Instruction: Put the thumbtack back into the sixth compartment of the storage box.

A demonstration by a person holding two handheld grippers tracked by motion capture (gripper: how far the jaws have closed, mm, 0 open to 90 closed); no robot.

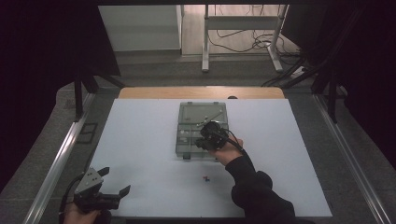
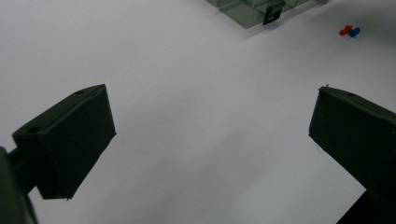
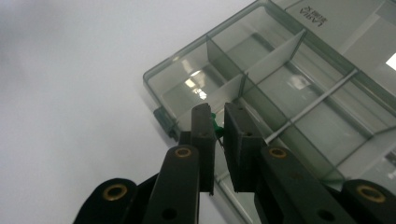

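A clear grey compartment box (image 1: pixel 201 112) lies open in the middle of the white table. My right gripper (image 1: pixel 206 139) hovers over its near compartments. In the right gripper view my right gripper (image 3: pixel 219 111) is shut on a small green pin (image 3: pixel 215 124), just above the box's near corner (image 3: pixel 196 43). A red pin (image 2: pixel 345 31) and a blue pin (image 2: pixel 355 32) lie together on the table (image 1: pixel 206 178) in front of the box. My left gripper (image 1: pixel 116 180) rests at the table's near left corner, open, with nothing between its jaws (image 2: pixel 212 98).
The box's latch (image 2: pixel 272 14) faces the near side. White table surface (image 1: pixel 140 140) spreads left and right of the box. Metal rails (image 1: pixel 58 161) run along both table sides; a stand and cables (image 1: pixel 261 42) sit on the floor beyond.
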